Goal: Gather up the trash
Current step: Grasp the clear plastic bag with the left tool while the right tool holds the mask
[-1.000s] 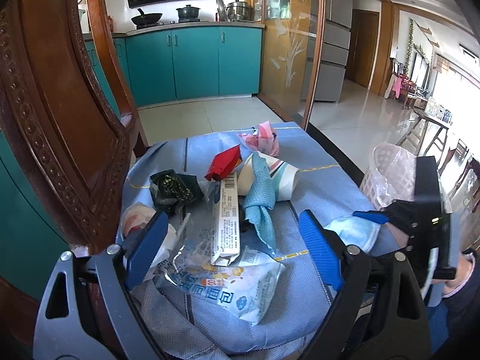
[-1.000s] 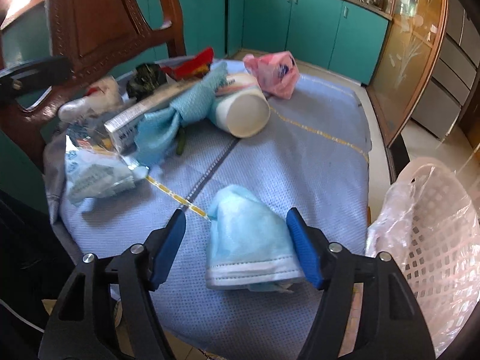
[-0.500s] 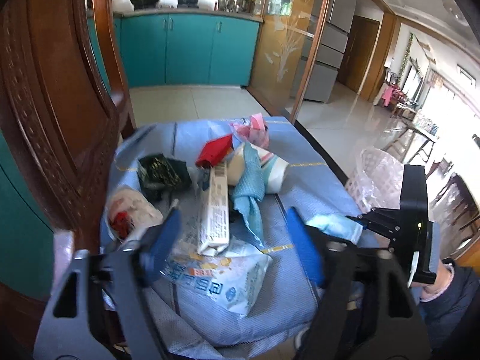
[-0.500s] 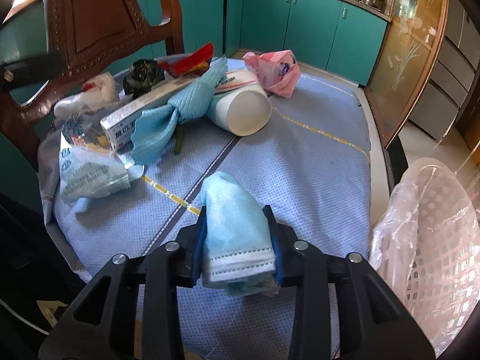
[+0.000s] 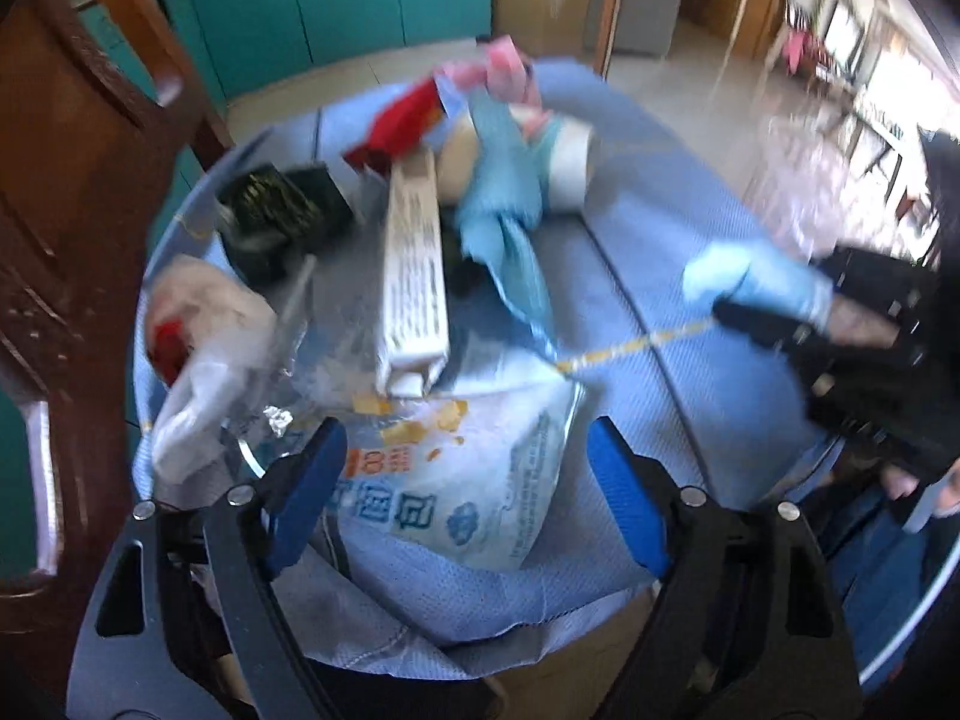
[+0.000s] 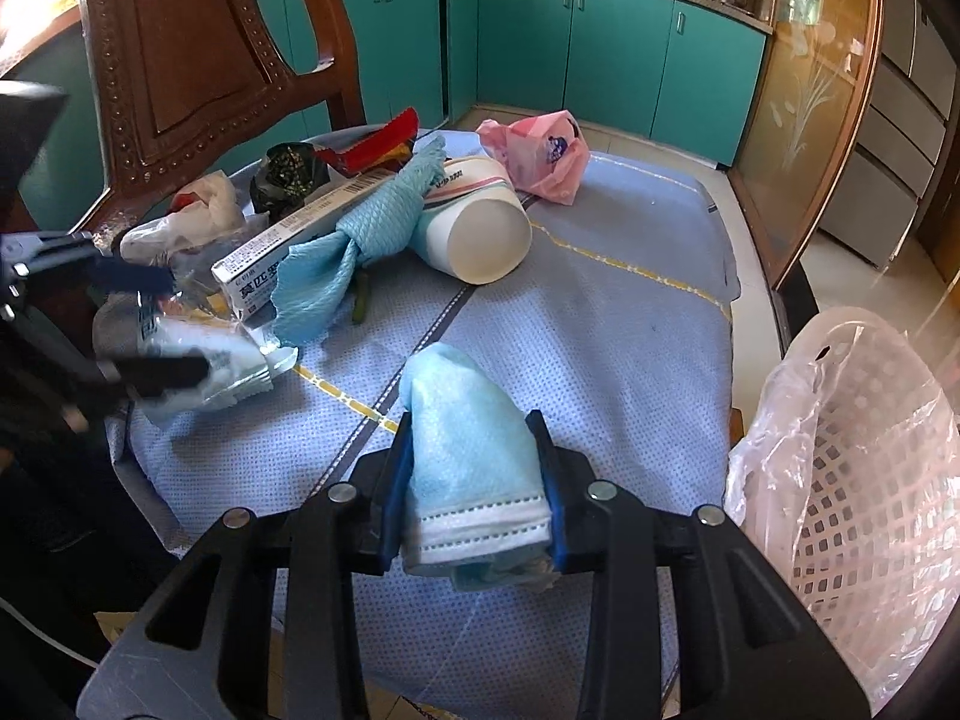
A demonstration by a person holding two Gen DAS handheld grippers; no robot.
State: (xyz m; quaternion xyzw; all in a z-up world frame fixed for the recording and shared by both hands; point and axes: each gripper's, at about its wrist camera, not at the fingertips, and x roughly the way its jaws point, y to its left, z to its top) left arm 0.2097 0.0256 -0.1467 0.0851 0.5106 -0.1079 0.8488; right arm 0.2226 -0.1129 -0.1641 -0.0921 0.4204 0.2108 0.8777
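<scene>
Left wrist view (blurred): left gripper [image 5: 462,492] spread wide, holding nothing, a printed plastic bag [image 5: 474,480] lying between its fingers on the blue tablecloth [image 5: 708,396]. Right wrist view: right gripper [image 6: 477,480] clamped on a light-blue face mask [image 6: 474,456], above the cloth, beside the bag-lined basket [image 6: 858,480].

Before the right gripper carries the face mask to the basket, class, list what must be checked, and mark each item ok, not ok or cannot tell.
1. Right gripper jaws shut on the face mask: ok.
2. Mask lifted off the tablecloth: cannot tell.
3. Lined basket open, beside the table on the right: ok.
4. Room left in the basket: cannot tell; its bottom is hidden.
5. Left gripper away from that path, open around the snack bag: ok.
</scene>
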